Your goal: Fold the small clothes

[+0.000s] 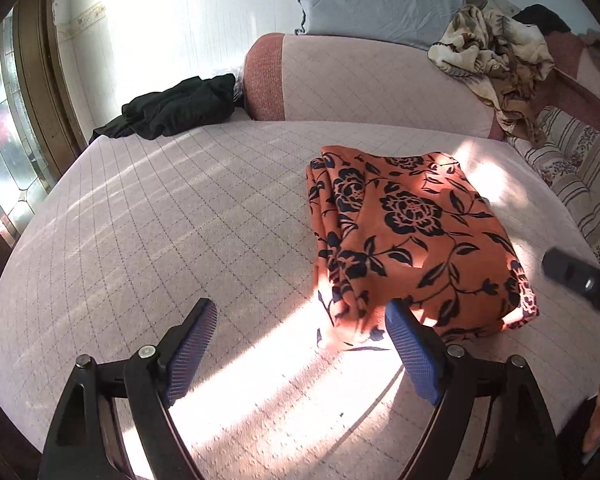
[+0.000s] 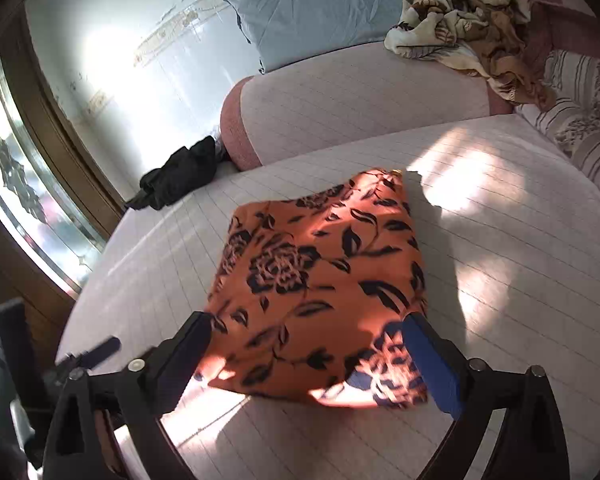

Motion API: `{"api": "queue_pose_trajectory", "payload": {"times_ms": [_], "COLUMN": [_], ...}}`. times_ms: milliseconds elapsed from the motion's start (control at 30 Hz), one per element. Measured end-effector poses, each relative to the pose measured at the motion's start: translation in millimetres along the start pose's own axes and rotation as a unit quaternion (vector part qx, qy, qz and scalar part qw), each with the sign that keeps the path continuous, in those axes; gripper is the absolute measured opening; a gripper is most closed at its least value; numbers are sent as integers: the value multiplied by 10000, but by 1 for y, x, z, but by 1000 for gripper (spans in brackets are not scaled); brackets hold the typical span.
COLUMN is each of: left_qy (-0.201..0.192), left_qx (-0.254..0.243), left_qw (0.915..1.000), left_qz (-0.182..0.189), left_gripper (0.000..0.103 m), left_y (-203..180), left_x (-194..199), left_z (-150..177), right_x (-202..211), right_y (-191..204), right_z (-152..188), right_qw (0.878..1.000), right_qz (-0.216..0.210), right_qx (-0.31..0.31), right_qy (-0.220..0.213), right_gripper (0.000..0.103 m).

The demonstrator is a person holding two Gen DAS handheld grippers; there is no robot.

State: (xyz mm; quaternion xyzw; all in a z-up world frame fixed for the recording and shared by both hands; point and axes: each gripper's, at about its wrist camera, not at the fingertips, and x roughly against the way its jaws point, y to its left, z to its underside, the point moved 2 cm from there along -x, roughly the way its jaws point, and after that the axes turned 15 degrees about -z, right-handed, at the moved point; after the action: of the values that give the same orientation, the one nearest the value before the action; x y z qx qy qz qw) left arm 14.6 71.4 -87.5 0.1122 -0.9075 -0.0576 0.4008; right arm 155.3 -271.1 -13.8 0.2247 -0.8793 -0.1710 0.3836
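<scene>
Orange floral garment [image 2: 316, 284] folded on cushion; both grippers (left [image 1: 300, 344], right [image 2: 306, 354]) spread, level, empty.

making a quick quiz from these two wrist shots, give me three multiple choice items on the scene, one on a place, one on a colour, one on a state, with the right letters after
1. Where does the black garment lie?
A. on top of the blue pillow
B. at the far left of the quilted surface, beside the pink bolster
C. between the fingers of the left hand-held gripper

2. What colours is the folded cloth?
A. orange with a black flower print
B. plain white
C. green with yellow stripes

3. How is the left hand-held gripper set?
A. shut on the black garment
B. shut on the folded cloth
C. open, holding nothing

Key: 1 B, it sits by the end of the pink bolster, far from the grippers. 2 A, black roses and leaves show on orange in both views. 3 C, its blue pads stand wide apart with only the quilted surface between them.
</scene>
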Motion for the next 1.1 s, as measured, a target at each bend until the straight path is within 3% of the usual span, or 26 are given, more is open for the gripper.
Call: {"api": "queue_pose_trajectory", "payload": {"times_ms": [67, 167, 267, 600, 1100], "left_qy": [-91, -24, 213, 77, -380], "left_qx": [-53, -198, -122, 232, 461], "left_qw": [9999, 9997, 9995, 9988, 9981], "left_qz": [-100, -146, -179, -434, -129], "left_gripper": [95, 95, 95, 95, 101], "left_y": [-6, -15, -16, 0, -1], "left_x": [18, 33, 40, 73, 82], "left_z": [8, 14, 20, 19, 2], "right_x": [9, 12, 26, 59, 57], "right_y": [-3, -9, -4, 28, 34], "right_z": [29, 65, 78, 67, 42], "right_qw": [9994, 9966, 9946, 9911, 9900], "right_qz": [292, 482, 783, 1115, 1161], "right_qx": [44, -59, 110, 549, 701], "right_qy": [184, 673, 679, 468, 389], "right_gripper": [100, 101, 103, 103, 103]}}
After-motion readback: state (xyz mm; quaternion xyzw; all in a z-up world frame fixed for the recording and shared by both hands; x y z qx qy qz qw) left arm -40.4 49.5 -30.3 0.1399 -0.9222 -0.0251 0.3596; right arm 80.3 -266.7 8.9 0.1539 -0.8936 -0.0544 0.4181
